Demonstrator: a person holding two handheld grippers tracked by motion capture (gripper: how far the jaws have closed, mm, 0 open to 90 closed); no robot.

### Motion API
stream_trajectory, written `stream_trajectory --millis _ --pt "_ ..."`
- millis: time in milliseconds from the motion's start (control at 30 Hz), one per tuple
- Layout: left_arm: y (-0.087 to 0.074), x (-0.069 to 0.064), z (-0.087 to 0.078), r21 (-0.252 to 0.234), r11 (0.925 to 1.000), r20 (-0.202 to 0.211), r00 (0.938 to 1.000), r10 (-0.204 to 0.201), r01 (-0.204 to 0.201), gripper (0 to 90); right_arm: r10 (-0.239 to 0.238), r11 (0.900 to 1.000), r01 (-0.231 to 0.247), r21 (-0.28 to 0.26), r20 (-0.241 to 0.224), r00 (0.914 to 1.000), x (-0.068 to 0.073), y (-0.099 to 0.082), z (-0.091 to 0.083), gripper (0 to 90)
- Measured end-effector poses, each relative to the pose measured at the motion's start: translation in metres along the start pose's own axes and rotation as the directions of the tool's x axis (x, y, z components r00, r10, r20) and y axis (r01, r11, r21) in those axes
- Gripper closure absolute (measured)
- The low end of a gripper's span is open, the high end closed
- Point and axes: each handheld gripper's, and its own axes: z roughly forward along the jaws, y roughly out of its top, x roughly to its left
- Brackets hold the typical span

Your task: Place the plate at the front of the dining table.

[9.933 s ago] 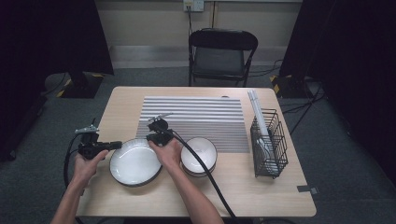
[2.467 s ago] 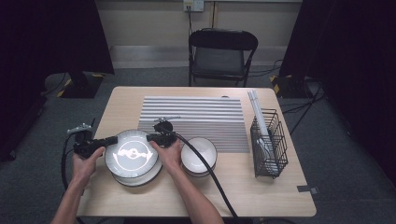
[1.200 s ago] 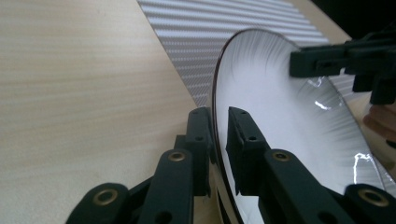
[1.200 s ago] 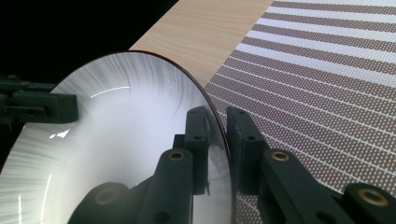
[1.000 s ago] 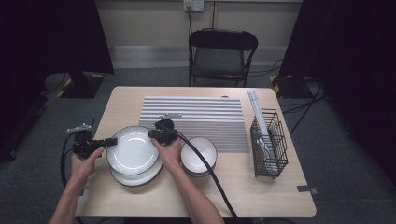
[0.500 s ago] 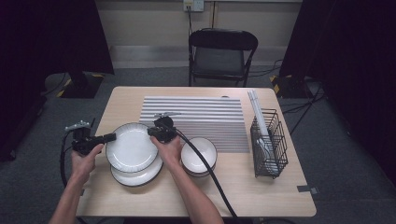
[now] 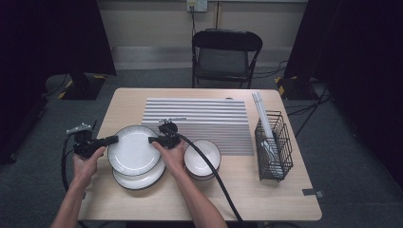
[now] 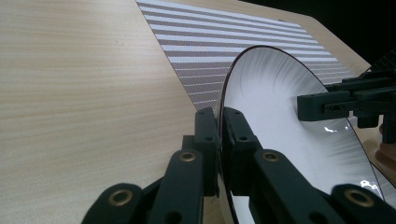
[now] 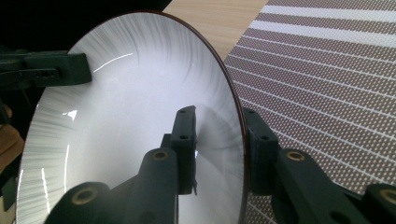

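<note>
A white plate [image 7: 133,149] with a dark rim is held level above a second white plate [image 7: 138,180] on the table. My left gripper [image 7: 114,139] is shut on its left rim; in the left gripper view the jaws [image 8: 219,116] pinch the plate [image 8: 280,107] edge. My right gripper [image 7: 152,140] is at the plate's right rim. Its jaws have just been opening. In the right gripper view they [image 9: 217,126] straddle the plate [image 9: 130,107] rim with a gap, pads not pressing.
A stack of white bowls [image 7: 203,156] sits just right of my right hand. A striped mat [image 7: 197,118] lies behind the plates. A black wire rack [image 7: 273,145] stands at the right edge. A folding chair [image 7: 227,52] is beyond the table.
Since the earliest frame the top plate has been lifted off the lower one and carried slightly back and left. Over the last second both hands have hardly moved.
</note>
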Motion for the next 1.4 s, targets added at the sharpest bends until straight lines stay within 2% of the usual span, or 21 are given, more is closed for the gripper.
stream_trajectory --millis 67,100,200,233,300,467,500,600,667,800,833,867,933,1000,1133,1200,1233,1267,1300,1400 --pt "-0.0002 0.0005 -0.0003 0.002 1.0 0.002 1.0 0.004 -0.004 85.5 0.013 0.9999 -0.013 0.003 -0.01 0.9999 -0.0012 -0.0003 -0.0004 72.2" --pt "-0.0002 0.0017 -0.0003 0.001 1.0 0.009 1.0 0.0 0.0 85.4 0.04 0.9992 -0.04 0.0 -0.02 0.999 -0.0036 -0.0004 -0.0013 75.3" --pt "-0.0004 0.0019 -0.0008 0.004 1.0 0.01 1.0 0.001 -0.001 85.2 0.051 0.9985 -0.051 -0.02 -0.013 0.9986 -0.0043 -0.0005 -0.0027 77.5" --pt "-0.0012 0.0022 -0.0012 0.004 0.9998 0.019 0.9997 -0.017 0.017 83.8 0.051 0.9985 -0.051 -0.019 -0.016 0.9986 -0.0044 -0.0008 -0.0027 78.3" --pt "-0.0016 0.0033 -0.0021 0.008 0.9999 0.019 0.9998 -0.011 0.011 77.5 0.046 0.9987 -0.046 -0.024 -0.009 0.9989 -0.004 -0.0007 -0.0031 78.9" --pt "-0.0062 0.0036 -0.0086 0.012 0.9998 0.05 0.9986 -0.019 0.019 77.8 0.048 0.9983 -0.049 -0.033 -0.01 0.9988 -0.0043 -0.0007 -0.0037 80.1" --pt "-0.0069 0.0017 -0.0094 0.027 0.9995 0.026 0.9995 -0.018 0.017 80.5 0.044 0.9983 -0.044 -0.038 -0.008 0.999 -0.0043 -0.0008 -0.004 81.1" --pt "-0.0064 0.0024 -0.0095 0.03 0.9991 0.027 0.9992 -0.031 0.03 82.6 0.048 0.9975 -0.048 -0.051 -0.003 0.9989 -0.0043 -0.0004 -0.0052 82.4" --pt "-0.0035 -0.0004 -0.0078 0.037 0.9993 0.005 1.0 -0.007 0.006 83.7 0.047 0.9975 -0.047 -0.054 -0.001 0.9989 -0.0039 -0.0003 -0.0053 82.4" --pt "-0.0013 0.0018 -0.0058 0.02 0.9997 0.005 0.9999 -0.012 0.012 85.1 0.038 0.9971 -0.038 -0.067 0.009 0.9992 -0.003 0.0002 -0.006 82.4" --pt "0.001 0.0018 -0.0042 0.014 0.9999 0.004 1.0 -0.009 0.009 85.3 0.02 0.9963 -0.018 -0.084 0.022 0.9995 -0.0023 0.0018 -0.007 82.3" --pt "0.001 0.0018 -0.0042 0.014 0.9999 0.004 1.0 -0.009 0.009 85.4 0.02 0.9963 -0.018 -0.084 0.022 0.9995 -0.0023 0.0018 -0.007 82.3" --pt "0.0021 0.0024 -0.0031 0.001 0.9998 0.008 0.9997 -0.022 0.022 85.5 0.017 0.9955 -0.014 -0.093 0.029 0.9994 -0.002 0.0028 -0.0075 82.4" --pt "0.0023 0.0002 -0.0039 0.022 0.9997 -0.007 0.9999 -0.012 0.012 85.3 0.014 0.9951 -0.012 -0.099 0.024 0.9996 -0.004 0.003 -0.0063 82.3" --pt "-0.0009 0.002 -0.005 0.021 0.9996 -0.008 0.9998 -0.02 0.021 83.3 0.014 0.9946 -0.012 -0.103 0.024 0.9996 -0.0041 0.0029 -0.0057 82.9" --pt "-0.0033 0.0035 -0.0079 0.032 0.999 -0.005 0.9995 -0.032 0.032 78.5 0.025 0.9943 -0.022 -0.104 0.025 0.9994 -0.0048 0.0031 -0.0068 84.7" --pt "-0.0034 0.0036 -0.0094 0.037 0.9987 -0.016 0.9993 -0.034 0.035 75.7 0.026 0.9941 -0.023 -0.106 0.025 0.9994 -0.0051 0.0032 -0.0073 85.0" --pt "-0.0034 0.0036 -0.0094 0.037 0.9987 -0.016 0.9993 -0.034 0.035 78.7 0.028 0.9941 -0.025 -0.105 0.024 0.9993 -0.0052 0.0032 -0.0074 84.9" --pt "-0.004 0.0034 -0.0102 0.047 0.9985 0.0 0.9996 -0.03 0.029 79.8 0.024 0.9942 -0.021 -0.106 0.029 0.9993 -0.0046 0.003 -0.0076 84.9" --pt "-0.0039 0.0032 -0.0097 0.051 0.9982 -0.002 0.9995 -0.03 0.03 81.1 0.023 0.9939 -0.02 -0.108 0.028 0.9993 -0.0046 0.0025 -0.0076 84.9"
